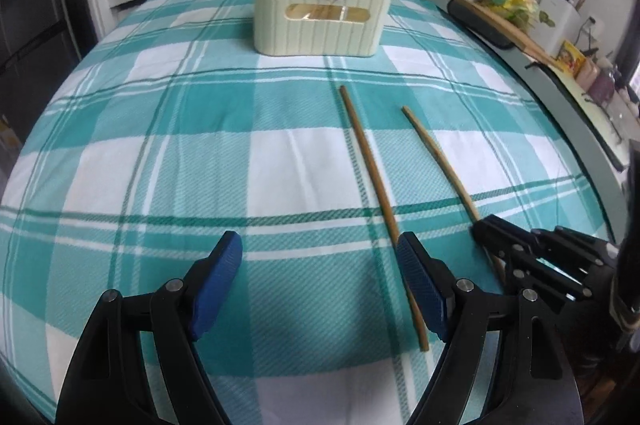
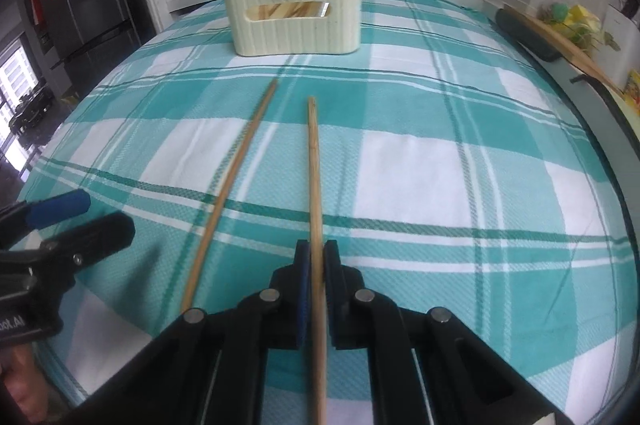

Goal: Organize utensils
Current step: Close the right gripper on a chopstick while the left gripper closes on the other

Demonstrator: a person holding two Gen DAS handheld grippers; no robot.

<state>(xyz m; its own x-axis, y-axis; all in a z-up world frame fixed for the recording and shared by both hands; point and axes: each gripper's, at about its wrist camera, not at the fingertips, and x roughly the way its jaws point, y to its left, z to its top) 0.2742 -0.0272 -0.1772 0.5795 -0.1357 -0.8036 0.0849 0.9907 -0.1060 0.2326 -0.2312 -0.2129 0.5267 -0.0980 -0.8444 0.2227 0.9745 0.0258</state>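
R gripper (image 2: 316,261): nearest the lens in R wrist view, fingers together, clamped on one wooden chopstick (image 2: 313,161) partway along its length. Stick runs straight ahead toward 12 o'clock, far tip pointing at the holder. Prob. held in line w/ the fingers so it can be carried fwd and dropped in tip-first.

L gripper (image 1: 320,265): fingers wide apart, nothing between them, low over the cloth. Its R blue pad (image 1: 420,289) sits just beside the loose stick, so it looks lined up for a pick, not yet closed.

Loose chopstick (image 1: 380,201): flat on the tablecloth (image 1: 160,165), lying from 6 toward 12 o'clock in L view, slightly angled. In R view it's at 10 o'clock of the clamped one, near it but apart, ends splayed.

Utensil holder (image 1: 324,9): cream, ribbed, gold deer emblem on front, clear slot window below it. Stands upright at 12 o'clock, well apart from both sticks. Several wooden sticks already poke out the top, so prob. the destination.

Chopstick look: thin, long, pale brown wood, plain, matte. The apparent curve of the loose one may be lens distortion.

Progress (my guess): two left to stow.
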